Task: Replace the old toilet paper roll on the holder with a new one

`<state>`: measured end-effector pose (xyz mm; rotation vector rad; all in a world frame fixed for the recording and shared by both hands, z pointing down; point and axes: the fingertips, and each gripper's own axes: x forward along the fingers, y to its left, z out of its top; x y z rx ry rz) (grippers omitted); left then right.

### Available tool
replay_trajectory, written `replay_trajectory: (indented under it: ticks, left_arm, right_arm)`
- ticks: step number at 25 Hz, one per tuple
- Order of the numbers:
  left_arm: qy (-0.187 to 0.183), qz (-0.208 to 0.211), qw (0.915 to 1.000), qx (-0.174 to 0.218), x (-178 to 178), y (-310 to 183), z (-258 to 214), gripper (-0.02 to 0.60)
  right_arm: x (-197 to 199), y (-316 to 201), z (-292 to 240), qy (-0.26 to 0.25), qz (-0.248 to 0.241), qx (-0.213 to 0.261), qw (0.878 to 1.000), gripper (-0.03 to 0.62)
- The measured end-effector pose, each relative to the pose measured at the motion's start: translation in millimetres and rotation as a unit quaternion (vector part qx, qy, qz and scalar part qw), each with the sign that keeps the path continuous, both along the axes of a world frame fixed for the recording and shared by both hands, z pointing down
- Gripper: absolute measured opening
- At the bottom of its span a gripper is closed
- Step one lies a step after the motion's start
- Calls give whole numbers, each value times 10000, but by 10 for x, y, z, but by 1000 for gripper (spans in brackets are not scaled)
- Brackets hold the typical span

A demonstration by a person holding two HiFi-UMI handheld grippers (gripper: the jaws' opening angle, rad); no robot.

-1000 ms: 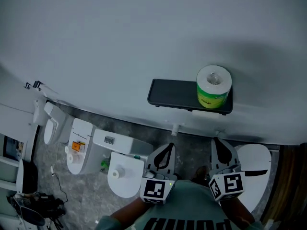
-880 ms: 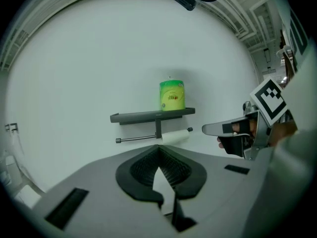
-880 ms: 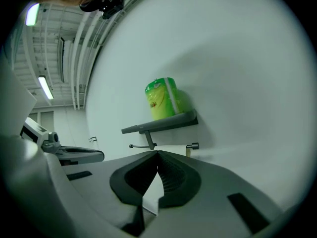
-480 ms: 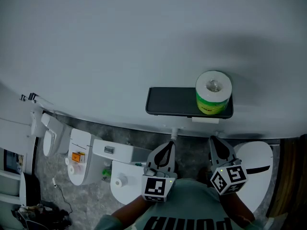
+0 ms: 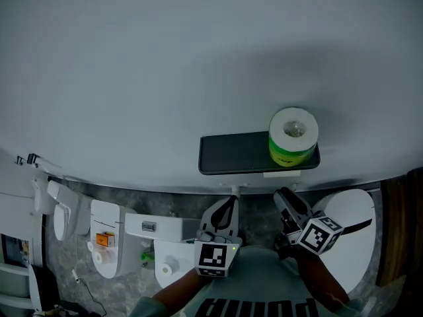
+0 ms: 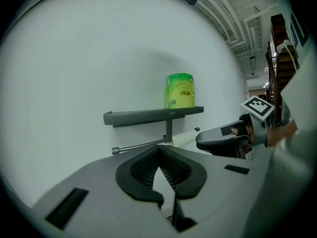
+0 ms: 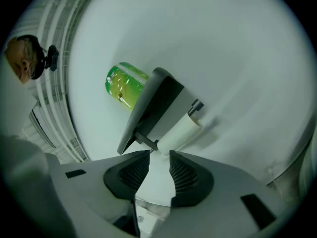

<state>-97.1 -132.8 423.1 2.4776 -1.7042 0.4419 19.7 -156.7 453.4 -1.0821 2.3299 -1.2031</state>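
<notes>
The wall-mounted holder (image 5: 238, 154) carried the green-wrapped new roll (image 5: 293, 136) upright on its shelf, and the thin old roll (image 7: 181, 130) sat on the bar beneath. The right gripper (image 7: 159, 155), tipped sideways near that roll, had just been parting its empty jaws slightly. The left gripper (image 6: 159, 148) was closed on nothing. This looked like the reach for the old roll, so the jaws needed to widen and straddle it.

Overhead, two level views; shared holder (image 5: 234, 154)
</notes>
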Motion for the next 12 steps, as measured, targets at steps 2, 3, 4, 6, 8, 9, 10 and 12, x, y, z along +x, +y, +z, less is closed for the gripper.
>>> replay_trajectory:
  ticks: [2, 3, 4, 6, 8, 9, 10, 12]
  left_arm:
    - [-15, 65, 10000, -70, -24, -46, 25, 4]
    - [-26, 93, 9999, -98, -35, -69, 36, 5]
    - [-36, 116, 9999, -113, -46, -89, 44, 5]
    - [-58, 155, 9998, -123, -66, -120, 47, 5]
    - [-89, 183, 9997, -129, -86, -148, 47, 4]
    - [-102, 192, 9997, -135, -97, -164, 51, 5]
    - [-113, 199, 9996, -144, -109, -180, 55, 4]
    - [-139, 210, 9995, -164, -136, -206, 60, 5]
  right_arm:
    - [-7, -67, 42, -442, 67, -206, 9988, 151]
    - [-4, -104, 73, -695, 128, -348, 9969, 174]
    - [1, -141, 106, -973, 204, -507, 9938, 194]
    - [2, -215, 129, -1555, 326, -730, 9846, 249]
    - [-20, -295, 109, -2010, 349, -784, 9758, 273]
    - [-33, -334, 105, -2153, 346, -791, 9727, 286]
    - [-46, -371, 107, -2246, 350, -802, 9705, 293]
    - [-69, -435, 128, -2341, 390, -851, 9677, 295]
